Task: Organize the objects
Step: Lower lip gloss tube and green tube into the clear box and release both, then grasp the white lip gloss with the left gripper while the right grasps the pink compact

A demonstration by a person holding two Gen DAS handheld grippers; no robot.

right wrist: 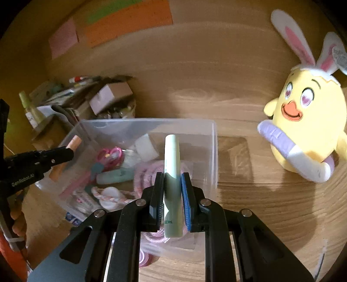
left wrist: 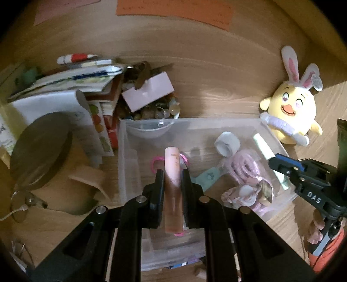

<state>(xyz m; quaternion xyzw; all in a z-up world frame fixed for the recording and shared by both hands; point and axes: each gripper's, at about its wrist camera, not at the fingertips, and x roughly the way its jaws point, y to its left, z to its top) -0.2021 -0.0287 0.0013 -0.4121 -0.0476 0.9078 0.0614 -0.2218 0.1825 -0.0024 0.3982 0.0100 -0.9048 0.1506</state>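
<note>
1. Wooden table (left wrist: 216, 71), dimly lit; coloured papers (left wrist: 173, 9) at the far edge.
2. Left gripper (left wrist: 172, 173) clenched on a pink tube (left wrist: 172, 169) above the clear bin (left wrist: 279, 143).
3. Right gripper (right wrist: 172, 175) clenched on a green tube (right wrist: 172, 164) over the same bin.
4. Plush chick (right wrist: 308, 121) beside the bin.

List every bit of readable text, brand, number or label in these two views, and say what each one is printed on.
"DAS": white letters on the right gripper body, left wrist view.
"GenRobot.AI": white print on the left gripper body, right wrist view; first letter unclear.
"3mL": foot of the pale green tube; any digits before it are blurred.
Print on the peach tube: too blurred to read.
Writing on the orange paper: too small to read.
</note>
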